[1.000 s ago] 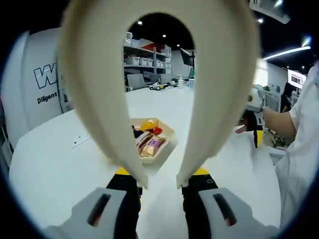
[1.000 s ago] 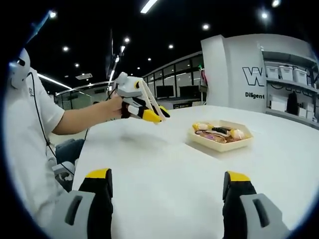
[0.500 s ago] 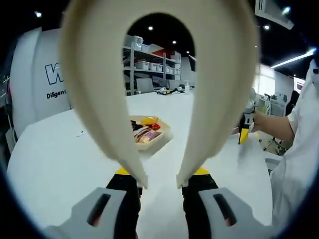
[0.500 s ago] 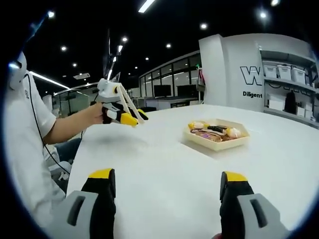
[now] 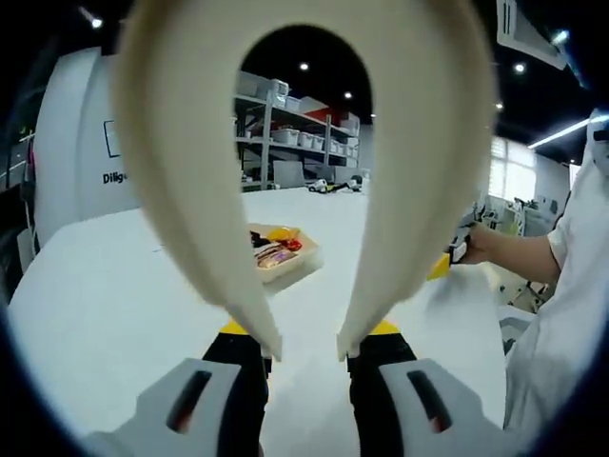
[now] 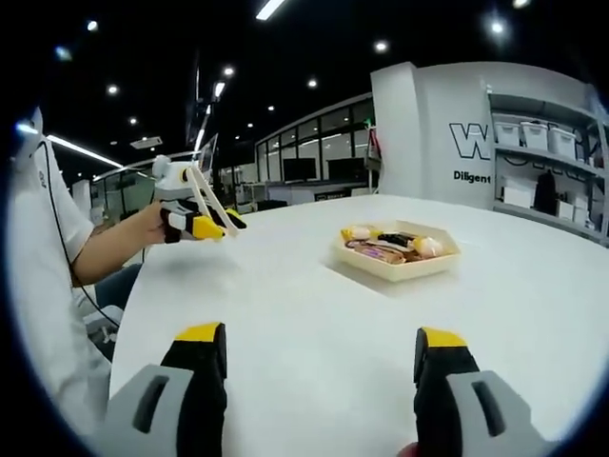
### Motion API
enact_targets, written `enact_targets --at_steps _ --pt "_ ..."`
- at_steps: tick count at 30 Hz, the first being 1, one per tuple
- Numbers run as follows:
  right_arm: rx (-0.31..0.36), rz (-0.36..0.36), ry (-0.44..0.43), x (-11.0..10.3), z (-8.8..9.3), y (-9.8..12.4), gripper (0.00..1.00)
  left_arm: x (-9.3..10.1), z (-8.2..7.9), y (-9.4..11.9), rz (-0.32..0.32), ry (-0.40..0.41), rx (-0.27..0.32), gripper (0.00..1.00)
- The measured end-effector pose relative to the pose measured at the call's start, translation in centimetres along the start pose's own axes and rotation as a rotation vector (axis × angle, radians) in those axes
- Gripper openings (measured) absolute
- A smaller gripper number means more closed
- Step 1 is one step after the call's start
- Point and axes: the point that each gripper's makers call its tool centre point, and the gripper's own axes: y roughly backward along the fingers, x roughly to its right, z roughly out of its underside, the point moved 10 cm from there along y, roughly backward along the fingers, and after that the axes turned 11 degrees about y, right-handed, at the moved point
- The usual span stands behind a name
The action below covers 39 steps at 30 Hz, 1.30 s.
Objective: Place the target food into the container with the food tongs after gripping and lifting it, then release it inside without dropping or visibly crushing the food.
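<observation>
Cream food tongs [image 5: 181,162] rise in a wide arch from my left gripper [image 5: 309,345], which is shut on their two arms. Between the arms I see a shallow cream tray [image 5: 303,264] on the white table, holding several foods: yellow, red and brown wrapped pieces. In the right gripper view the same tray [image 6: 392,270] lies ahead and to the right, the left gripper [image 6: 190,217] with the tongs [image 6: 211,204] is held above the table's far left edge, and my right gripper [image 6: 319,345] stands open and empty over the near part of the table.
The white table [image 6: 285,305] is broad and round-edged. A person in a white shirt [image 5: 561,314] stands at its side; a hand [image 5: 481,245] holds the right gripper. Shelving with bins [image 5: 295,143] and a white lettered wall [image 6: 457,133] stand beyond.
In the right gripper view the left gripper with the tongs has drifted left and lower, away from the tray. In the left gripper view the tray has grown smaller and more distant.
</observation>
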Motion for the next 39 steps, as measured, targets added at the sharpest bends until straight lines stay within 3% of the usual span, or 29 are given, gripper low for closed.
enact_targets --at_steps 19,25,35,39 --pt "-0.02 0.07 -0.022 1.2 0.3 0.0 0.66 1.8 1.4 -1.4 -0.025 0.072 0.055 0.3" --pt "-0.034 0.09 -0.06 1.1 -0.3 -0.4 0.6 2.6 1.5 -1.6 -0.042 0.037 0.058 0.3" --pt "-0.04 0.088 -0.068 -0.1 -2.0 -0.7 0.6 3.6 1.3 -1.6 -0.033 0.014 0.072 0.3" --pt "-0.047 0.09 -0.082 -0.4 -2.4 -0.7 0.56 3.8 1.1 -1.4 -0.031 0.008 0.079 0.3"
